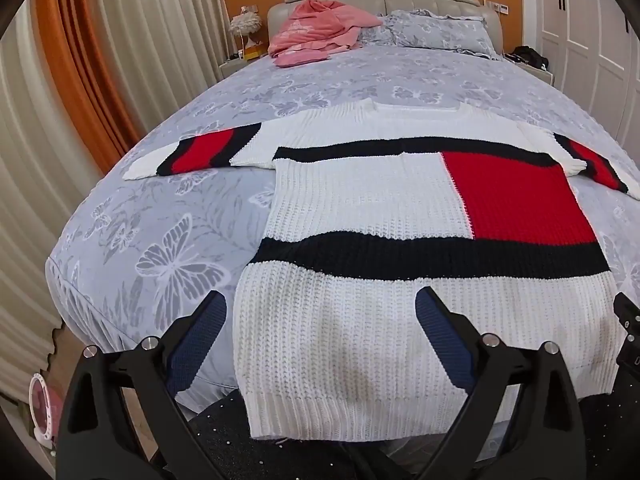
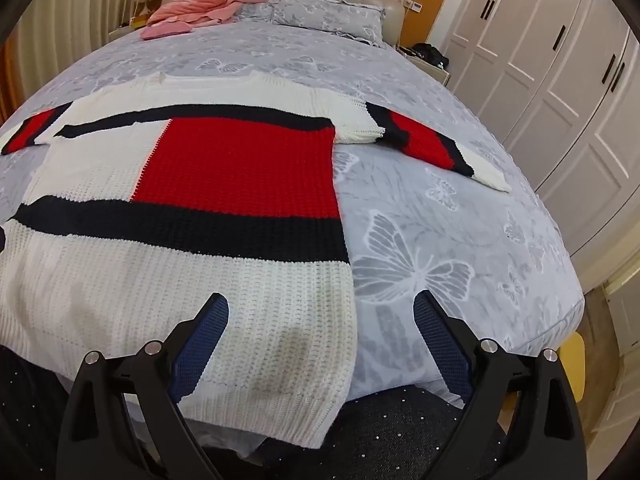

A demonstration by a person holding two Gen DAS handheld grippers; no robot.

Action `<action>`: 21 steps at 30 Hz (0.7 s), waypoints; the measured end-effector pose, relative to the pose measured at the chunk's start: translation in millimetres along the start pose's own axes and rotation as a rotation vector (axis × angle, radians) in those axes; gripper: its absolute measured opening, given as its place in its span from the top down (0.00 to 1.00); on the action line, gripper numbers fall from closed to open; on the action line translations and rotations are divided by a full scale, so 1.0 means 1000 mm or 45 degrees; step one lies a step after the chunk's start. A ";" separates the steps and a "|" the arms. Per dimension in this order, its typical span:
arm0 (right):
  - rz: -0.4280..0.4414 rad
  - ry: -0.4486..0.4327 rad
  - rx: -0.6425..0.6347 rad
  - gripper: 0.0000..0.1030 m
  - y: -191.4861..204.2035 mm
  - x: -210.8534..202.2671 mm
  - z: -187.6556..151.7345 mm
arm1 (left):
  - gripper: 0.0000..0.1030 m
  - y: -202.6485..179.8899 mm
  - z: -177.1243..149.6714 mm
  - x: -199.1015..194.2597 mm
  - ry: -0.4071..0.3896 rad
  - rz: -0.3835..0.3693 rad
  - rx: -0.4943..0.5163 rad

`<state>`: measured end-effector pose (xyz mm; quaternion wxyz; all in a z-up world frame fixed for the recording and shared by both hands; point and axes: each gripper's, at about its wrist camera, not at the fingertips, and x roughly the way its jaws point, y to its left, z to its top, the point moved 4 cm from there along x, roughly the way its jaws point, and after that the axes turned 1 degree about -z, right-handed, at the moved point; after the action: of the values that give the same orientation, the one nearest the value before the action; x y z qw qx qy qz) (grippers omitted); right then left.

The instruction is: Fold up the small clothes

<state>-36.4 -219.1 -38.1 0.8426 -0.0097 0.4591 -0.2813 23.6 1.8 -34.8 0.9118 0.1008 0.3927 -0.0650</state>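
Observation:
A white knit sweater with black bands and a red block lies flat on the bed, sleeves spread out to both sides, hem hanging over the near edge. It also shows in the right wrist view. My left gripper is open and empty, held just above the sweater's lower left corner. My right gripper is open and empty, held above the sweater's lower right edge. Part of the right gripper shows at the right edge of the left wrist view.
The bed has a grey butterfly-print cover. A pink cloth pile and pillows lie near the headboard. Curtains hang to the left. White wardrobe doors stand to the right. A dark speckled fabric lies below the grippers.

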 end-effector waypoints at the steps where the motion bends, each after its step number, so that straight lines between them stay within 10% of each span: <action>1: -0.003 0.000 0.006 0.11 0.000 -0.001 0.000 | 0.09 0.000 0.000 0.000 0.003 -0.005 0.000; 21: 0.004 -0.007 0.046 0.11 -0.004 -0.003 0.001 | 0.09 0.002 -0.002 -0.001 0.003 -0.039 -0.014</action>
<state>-38.7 -221.0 -34.1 0.8443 0.0054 0.4517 -0.2883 22.1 4.3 -34.8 0.9108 0.0898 0.3956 -0.0768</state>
